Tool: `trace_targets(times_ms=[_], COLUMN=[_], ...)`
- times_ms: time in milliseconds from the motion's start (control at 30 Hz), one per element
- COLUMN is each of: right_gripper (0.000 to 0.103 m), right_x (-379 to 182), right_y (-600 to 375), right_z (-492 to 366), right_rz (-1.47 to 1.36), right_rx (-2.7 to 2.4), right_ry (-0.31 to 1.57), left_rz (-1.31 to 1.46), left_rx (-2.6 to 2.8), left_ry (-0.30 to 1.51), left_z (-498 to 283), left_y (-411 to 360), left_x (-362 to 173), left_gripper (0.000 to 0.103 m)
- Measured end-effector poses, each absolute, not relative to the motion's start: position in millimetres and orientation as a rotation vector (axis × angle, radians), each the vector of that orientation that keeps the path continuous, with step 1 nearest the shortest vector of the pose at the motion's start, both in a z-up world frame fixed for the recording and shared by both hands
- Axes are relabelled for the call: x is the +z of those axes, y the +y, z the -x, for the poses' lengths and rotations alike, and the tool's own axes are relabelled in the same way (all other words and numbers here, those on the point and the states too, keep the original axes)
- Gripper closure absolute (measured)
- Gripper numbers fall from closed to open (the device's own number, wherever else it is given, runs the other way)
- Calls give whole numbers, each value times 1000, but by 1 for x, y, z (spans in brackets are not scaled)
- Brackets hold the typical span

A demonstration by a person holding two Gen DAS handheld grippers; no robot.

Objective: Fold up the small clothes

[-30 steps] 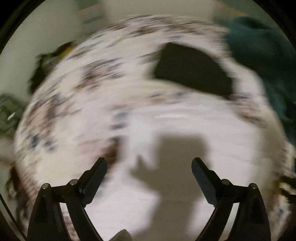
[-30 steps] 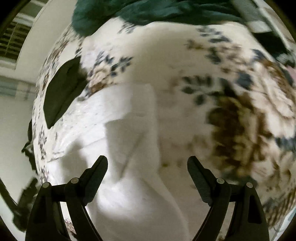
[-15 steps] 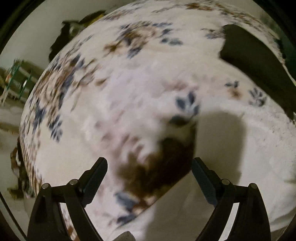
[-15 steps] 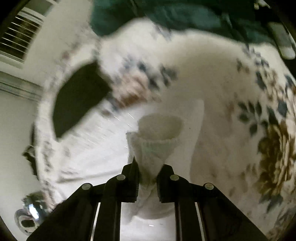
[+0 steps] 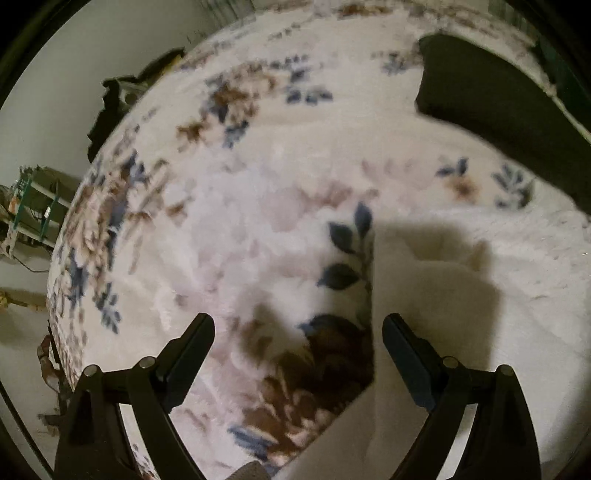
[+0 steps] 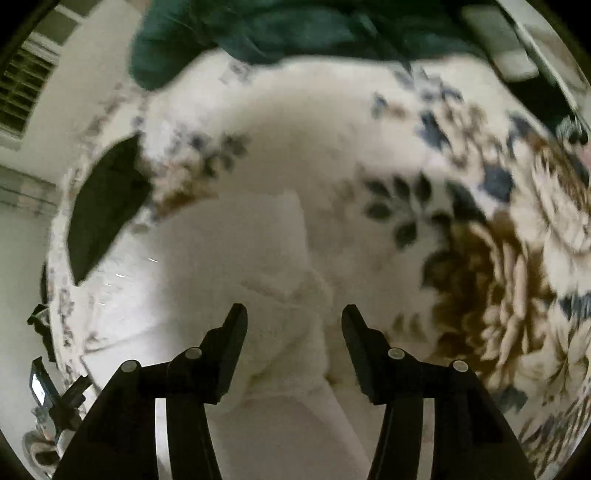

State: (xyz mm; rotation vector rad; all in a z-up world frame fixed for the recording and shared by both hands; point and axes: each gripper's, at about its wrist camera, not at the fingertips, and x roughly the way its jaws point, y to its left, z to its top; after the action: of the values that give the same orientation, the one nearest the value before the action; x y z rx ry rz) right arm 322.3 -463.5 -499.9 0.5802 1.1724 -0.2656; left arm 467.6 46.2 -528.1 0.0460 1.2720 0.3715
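Observation:
A white garment lies on a floral blanket, with a bunched fold just ahead of my right gripper. The right gripper is open and empty, its fingers on either side of that fold. In the left wrist view the same white garment fills the lower right. My left gripper is open and empty, over the blanket at the garment's left edge. A dark folded piece lies at the far right; it also shows at the left of the right wrist view.
A dark green cloth is heaped at the far edge of the blanket. Dark items and a green shelf frame stand beyond the blanket's left edge. A pale wall runs behind.
My right gripper was shut on a bunch of the white garment half a second ago and has opened, leaving it on the blanket. The left gripper stayed open and shifted slightly.

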Motion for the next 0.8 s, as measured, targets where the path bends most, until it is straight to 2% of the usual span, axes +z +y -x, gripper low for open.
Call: trace_targets(times_ms=[67, 167, 267, 467, 667, 733, 800], right_gripper=[42, 42, 43, 43, 43, 43, 43], right_x=[-499, -517, -546, -540, -502, -512, -537], right_y=[-442, -411, -409, -443, -475, -464, -441], right_z=[-338, -370, -378, -319, -323, -345, -366], right_rz=[-458, -246, -72, -165, -466, -424, -298], right_rx=[-237, -204, -261, -313, -332, -291, -247], right_ry=[1203, 1308, 1491, 1603, 1425, 1444, 1550], left_rz=[-92, -189, -236, -157, -79, -69, -109], left_rx=[343, 320, 325, 333, 315, 265, 229], left_ry=[1254, 1268, 1318, 1350, 1330, 1322, 1338], left_z=[-466, -471, -479, -490, -483, -475, -468], left_y=[34, 15, 15, 48, 52, 41, 25], left_x=[-523, -538, -561, -567, -543, -535, -540], left_gripper=[10, 10, 10, 8, 8, 8, 8])
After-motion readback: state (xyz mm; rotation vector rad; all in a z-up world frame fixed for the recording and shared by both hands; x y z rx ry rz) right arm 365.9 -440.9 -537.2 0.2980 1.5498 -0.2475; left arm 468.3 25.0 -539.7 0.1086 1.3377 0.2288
